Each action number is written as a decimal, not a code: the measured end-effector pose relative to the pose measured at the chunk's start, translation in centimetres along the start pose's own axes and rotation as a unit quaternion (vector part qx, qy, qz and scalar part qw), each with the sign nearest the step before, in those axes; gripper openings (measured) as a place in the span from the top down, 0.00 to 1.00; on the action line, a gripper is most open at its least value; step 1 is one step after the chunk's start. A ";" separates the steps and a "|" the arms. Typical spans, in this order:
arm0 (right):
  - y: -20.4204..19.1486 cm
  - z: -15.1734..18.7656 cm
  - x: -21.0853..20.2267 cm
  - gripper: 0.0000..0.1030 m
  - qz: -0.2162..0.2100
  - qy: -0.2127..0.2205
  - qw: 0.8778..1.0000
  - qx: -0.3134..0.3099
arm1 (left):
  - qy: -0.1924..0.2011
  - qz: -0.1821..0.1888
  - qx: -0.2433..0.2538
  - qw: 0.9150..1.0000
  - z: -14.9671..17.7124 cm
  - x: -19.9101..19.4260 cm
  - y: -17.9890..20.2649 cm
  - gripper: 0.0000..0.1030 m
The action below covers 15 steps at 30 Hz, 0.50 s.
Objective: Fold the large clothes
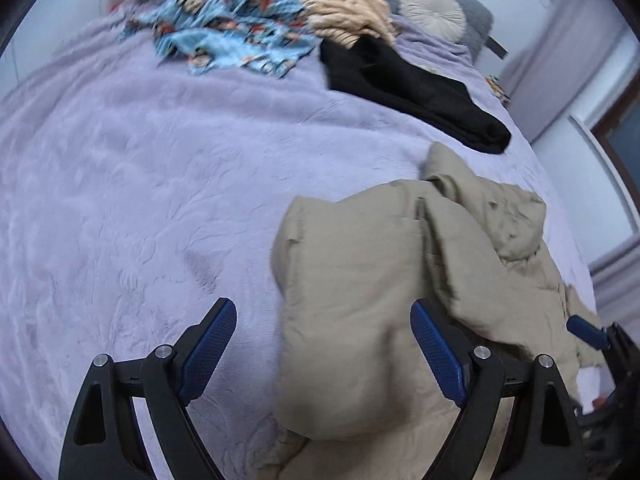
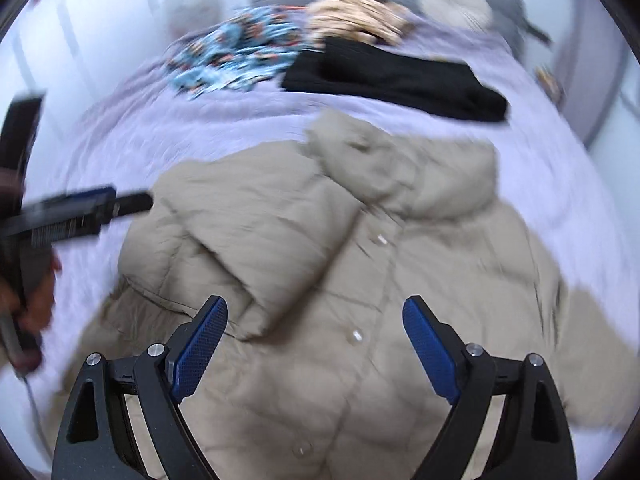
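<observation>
A beige puffer jacket (image 2: pixel 360 264) lies front up on the lilac bed cover (image 1: pixel 140 184), its left sleeve folded across its chest and its hood toward the pillows. In the left wrist view the jacket (image 1: pixel 360 280) fills the lower right. My left gripper (image 1: pixel 322 344) is open and empty above the jacket's left edge; it also shows at the left of the right wrist view (image 2: pixel 132 202). My right gripper (image 2: pixel 314 344) is open and empty above the jacket's snap-button front; one of its fingers shows in the left wrist view (image 1: pixel 588 332).
A black garment (image 1: pixel 408 88), a blue patterned garment (image 1: pixel 236 32) and a cream knit (image 1: pixel 348 8) lie near the head of the bed. A round cushion (image 1: pixel 434 10) leans on the grey headboard (image 1: pixel 472 8). Wall and a door frame stand at the right.
</observation>
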State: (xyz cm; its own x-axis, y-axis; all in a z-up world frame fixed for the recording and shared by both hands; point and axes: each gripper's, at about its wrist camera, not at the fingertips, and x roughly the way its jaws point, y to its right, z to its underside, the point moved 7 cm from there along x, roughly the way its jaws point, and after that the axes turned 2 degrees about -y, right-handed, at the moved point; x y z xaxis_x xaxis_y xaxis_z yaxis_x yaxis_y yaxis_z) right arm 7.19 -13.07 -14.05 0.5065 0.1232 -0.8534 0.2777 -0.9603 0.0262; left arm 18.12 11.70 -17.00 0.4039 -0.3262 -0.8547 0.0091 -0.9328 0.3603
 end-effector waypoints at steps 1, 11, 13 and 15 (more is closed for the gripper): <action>-1.2 -0.5 0.5 0.11 0.014 0.001 1.000 -0.027 | -0.018 0.020 -0.023 0.999 -0.2 1.2 -1.2 0.13; -4.4 -4.4 5.6 0.41 0.107 0.007 0.988 -0.110 | -0.014 0.104 -0.049 0.993 -0.8 4.3 0.5 0.79; -2.0 -4.3 5.7 0.96 0.084 0.000 0.995 -0.055 | 0.010 0.054 0.001 0.998 -0.8 3.1 1.4 0.79; 1.5 -3.7 5.0 0.95 0.053 0.013 0.998 0.035 | 0.024 0.012 0.031 0.999 -1.1 2.8 1.5 0.79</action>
State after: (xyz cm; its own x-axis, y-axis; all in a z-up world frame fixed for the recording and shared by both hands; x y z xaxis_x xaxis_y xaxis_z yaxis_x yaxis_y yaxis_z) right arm 13.12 -12.99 -16.36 0.5515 0.0264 -0.8338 0.1639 -0.9834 0.0773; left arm 20.26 9.55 -18.42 0.4473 -0.3425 -0.8262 -0.0566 -0.9328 0.3560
